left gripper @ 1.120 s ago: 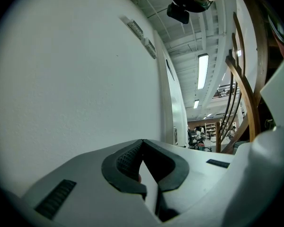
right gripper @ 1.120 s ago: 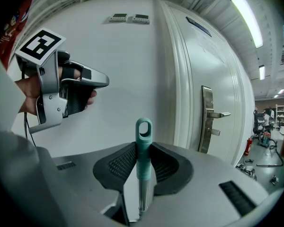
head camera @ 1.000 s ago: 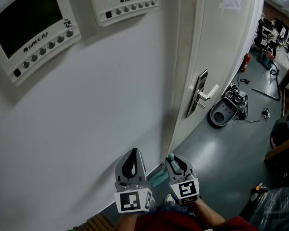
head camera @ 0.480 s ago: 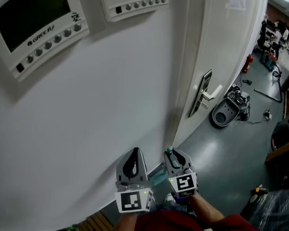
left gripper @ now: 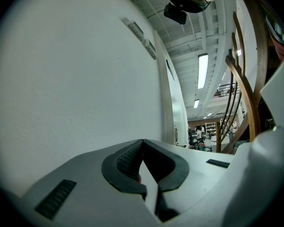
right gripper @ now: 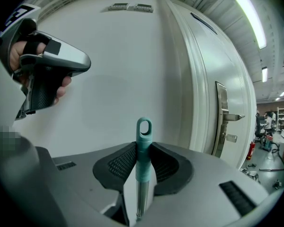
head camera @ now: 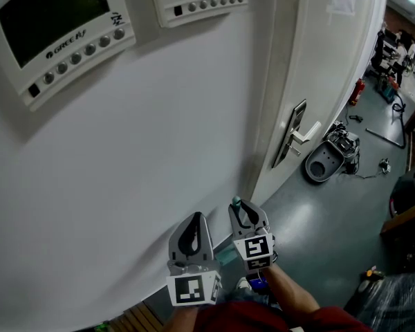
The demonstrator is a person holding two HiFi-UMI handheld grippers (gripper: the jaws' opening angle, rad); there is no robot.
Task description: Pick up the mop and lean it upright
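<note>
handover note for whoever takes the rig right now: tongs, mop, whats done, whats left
Left tongs: shut, empty, beside the right ones.
Right tongs: shut on the mop handle just below its teal loop end; handle upright.
Place: close to the white wall, left of the door. Mop head not in view.
Done: mop picked up and raised.
Left: rest the handle against the wall, then open the right tongs. Whether it touches the wall can't be told.
</note>
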